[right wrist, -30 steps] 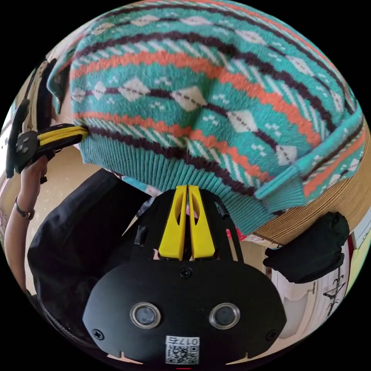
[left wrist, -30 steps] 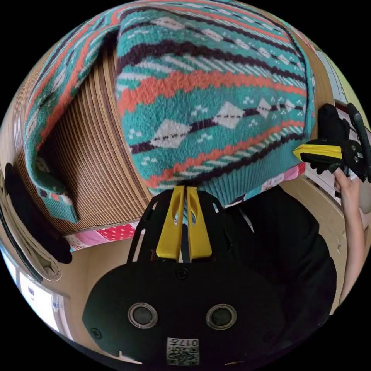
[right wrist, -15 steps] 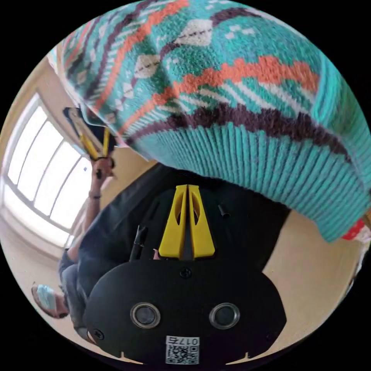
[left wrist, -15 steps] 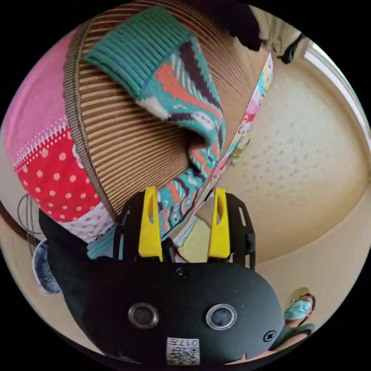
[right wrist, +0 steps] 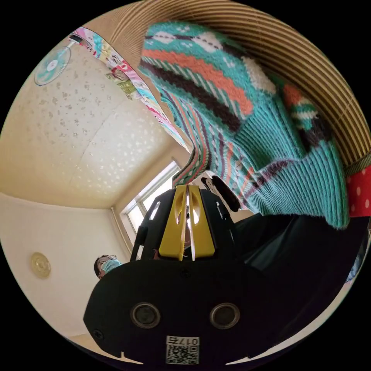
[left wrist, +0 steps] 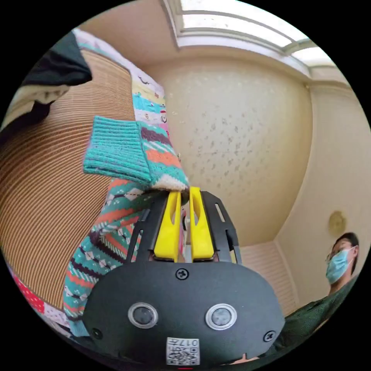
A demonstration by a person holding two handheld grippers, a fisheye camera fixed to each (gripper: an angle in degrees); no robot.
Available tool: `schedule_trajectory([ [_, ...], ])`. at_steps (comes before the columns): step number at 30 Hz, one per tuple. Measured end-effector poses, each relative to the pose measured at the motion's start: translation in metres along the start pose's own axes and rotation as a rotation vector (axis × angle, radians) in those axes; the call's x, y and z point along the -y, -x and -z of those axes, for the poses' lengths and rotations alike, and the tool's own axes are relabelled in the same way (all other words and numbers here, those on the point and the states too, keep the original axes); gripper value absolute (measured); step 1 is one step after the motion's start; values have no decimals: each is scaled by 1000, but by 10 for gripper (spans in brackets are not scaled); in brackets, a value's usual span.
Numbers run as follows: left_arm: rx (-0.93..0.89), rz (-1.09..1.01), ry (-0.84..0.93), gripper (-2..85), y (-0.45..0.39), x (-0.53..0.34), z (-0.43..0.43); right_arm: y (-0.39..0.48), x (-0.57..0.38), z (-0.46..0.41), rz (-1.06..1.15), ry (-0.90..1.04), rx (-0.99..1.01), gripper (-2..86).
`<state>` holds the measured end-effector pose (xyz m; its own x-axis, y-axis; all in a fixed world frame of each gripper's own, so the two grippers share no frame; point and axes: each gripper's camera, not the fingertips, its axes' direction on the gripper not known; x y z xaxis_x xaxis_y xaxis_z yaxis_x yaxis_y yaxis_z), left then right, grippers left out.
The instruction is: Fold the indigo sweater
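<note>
The sweater (left wrist: 116,216) is teal knit with orange, dark purple and white bands, and it lies on a tan ribbed mat (left wrist: 46,185). A sleeve with a ribbed teal cuff (left wrist: 114,148) folds back over the mat. My left gripper (left wrist: 184,190) is shut on the sleeve's edge just past the cuff. In the right gripper view the sweater (right wrist: 216,89) hangs down from the mat (right wrist: 278,38), its ribbed hem (right wrist: 305,181) at the right. A narrow fold of the knit runs down to my right gripper (right wrist: 187,188), whose jaws press together on it.
A patchwork quilt (left wrist: 148,100) edges the mat. Dark clothes (left wrist: 58,65) lie at the mat's far end. Two people stand close by, one in a face mask (left wrist: 340,261), the other in dark clothing (right wrist: 305,247). Ceiling, a window (left wrist: 239,27) and a fan (right wrist: 50,63) lie beyond.
The left gripper let go of the hem, stood open around the sleeve half a second ago, and is now shut on it. Both views have rolled toward the ceiling.
</note>
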<state>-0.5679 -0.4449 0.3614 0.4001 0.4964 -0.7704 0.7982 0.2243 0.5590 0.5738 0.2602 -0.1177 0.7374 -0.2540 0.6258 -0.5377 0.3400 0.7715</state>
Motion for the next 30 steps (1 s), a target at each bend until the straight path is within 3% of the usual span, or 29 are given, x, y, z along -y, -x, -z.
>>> schedule_trajectory([
  [3, 219, -378, 232, 51, -99, -49, -100, 8, -9, 20, 52, -99, 14, 11],
  [6, 351, -607, 522, 94, -119, -138, -209, 18, -18, 28, 74, -171, -139, 18],
  [10, 408, -487, 972, 124, -45, -248, -304, 50, -27, 4, 81, -127, -676, 80],
  [14, 462, -339, 1105, 125, 8, -310, -304, 69, -27, -59, 189, 42, -1169, 203],
  [16, 412, -276, 1162, 124, 21, -342, -291, 65, -25, -87, 237, 117, -1262, 220],
  [18, 389, -257, 1205, 122, 24, -363, -284, 49, -17, -105, 180, 204, -1300, 202],
  [21, 332, -260, 1295, 123, 19, -394, -281, 33, -10, -110, 48, 193, -1518, 81],
  [24, 275, -387, 1371, 124, -5, -418, -283, 53, -17, -90, 108, 185, -1263, 43],
  [26, 279, -560, 1317, 128, -31, -428, -275, 79, -34, -64, 220, 202, -819, 31],
  [28, 249, -704, 1280, 170, -63, -442, -269, 102, -51, -41, 253, 183, -550, 26],
  [30, 213, -753, 1243, 202, -85, -447, -267, 127, -69, -28, 297, 167, -457, 23],
])
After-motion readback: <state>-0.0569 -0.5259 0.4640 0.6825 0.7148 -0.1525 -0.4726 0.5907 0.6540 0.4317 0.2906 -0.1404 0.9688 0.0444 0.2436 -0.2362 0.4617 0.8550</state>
